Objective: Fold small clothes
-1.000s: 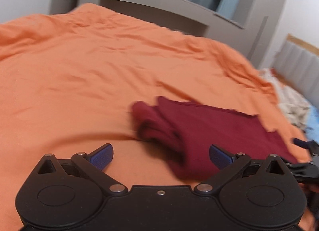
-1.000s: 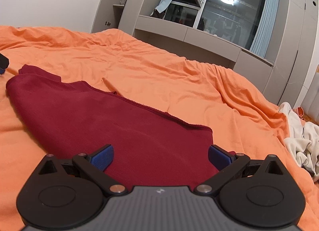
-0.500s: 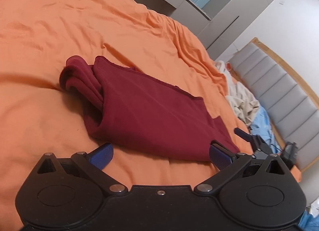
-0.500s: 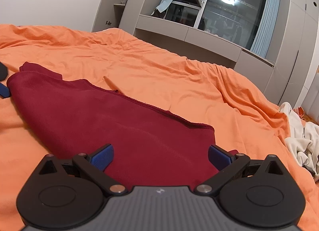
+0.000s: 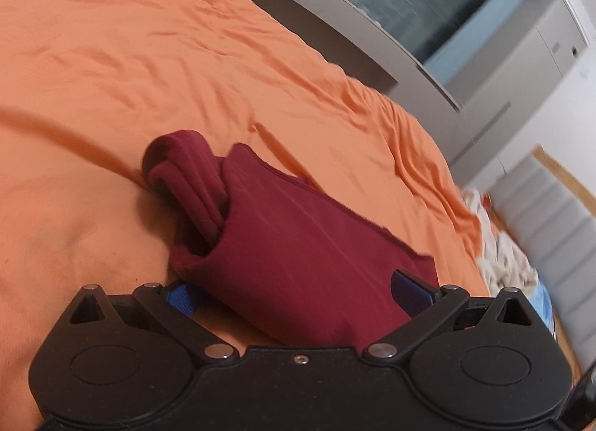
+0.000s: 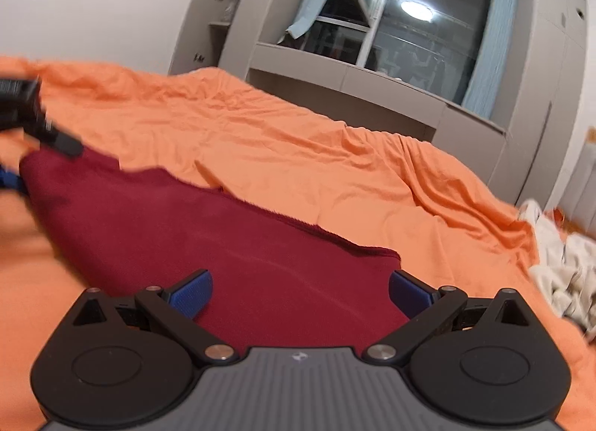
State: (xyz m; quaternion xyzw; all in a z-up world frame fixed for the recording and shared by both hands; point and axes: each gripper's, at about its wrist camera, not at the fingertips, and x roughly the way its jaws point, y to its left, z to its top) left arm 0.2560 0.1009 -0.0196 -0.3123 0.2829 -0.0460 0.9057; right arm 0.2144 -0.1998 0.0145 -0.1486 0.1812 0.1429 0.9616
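A dark red garment (image 5: 298, 245) lies partly folded on the orange bed sheet (image 5: 149, 58), with a bunched sleeve (image 5: 186, 178) at its left end. My left gripper (image 5: 298, 291) is open, its blue pads straddling the garment's near edge; the cloth lies over the left pad. In the right wrist view the garment (image 6: 223, 237) stretches left to right. My right gripper (image 6: 300, 291) is open over its near right part. The left gripper (image 6: 33, 125) shows blurred at the garment's far left end.
A pile of cream and pale blue clothes (image 6: 558, 263) lies at the bed's right edge, also in the left wrist view (image 5: 510, 256). Grey cabinets and a dark window (image 6: 409, 32) stand beyond the bed. A padded headboard (image 5: 551, 215) is at the right.
My left gripper has moved in to the garment's left end, so the cloth now lies between its pads. The right gripper has tilted up slightly and stays open over the garment.
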